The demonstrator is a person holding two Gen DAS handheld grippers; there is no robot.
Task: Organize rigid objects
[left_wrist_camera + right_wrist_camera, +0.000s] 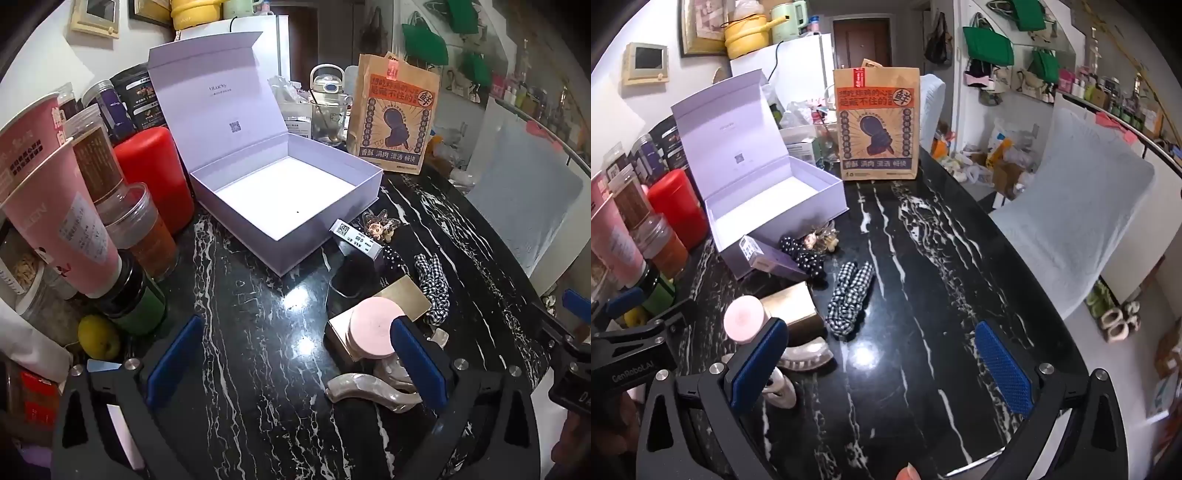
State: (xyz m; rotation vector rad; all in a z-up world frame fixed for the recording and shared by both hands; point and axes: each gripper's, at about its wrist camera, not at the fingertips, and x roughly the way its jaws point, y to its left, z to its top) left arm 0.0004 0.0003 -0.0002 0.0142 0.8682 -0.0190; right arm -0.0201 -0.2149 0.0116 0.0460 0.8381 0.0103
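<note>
A: The lilac box [284,199] is sitting open on the black marble table [258,350], its lid print too small to read; beside its near corner a small labelled carton [356,236] is showing "0.00".

B: Nearer than the box, a pink round compact [373,328] and pearly hair claw [369,391] are lying; left gripper [295,373] and right gripper [882,365] are both gaping wide, empty.

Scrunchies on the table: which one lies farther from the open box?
The black-and-white checked scrunchie, out on the bare marble. The dark polka-dot scrunchie sits closer to the lavender box, beside the small carton.
</note>
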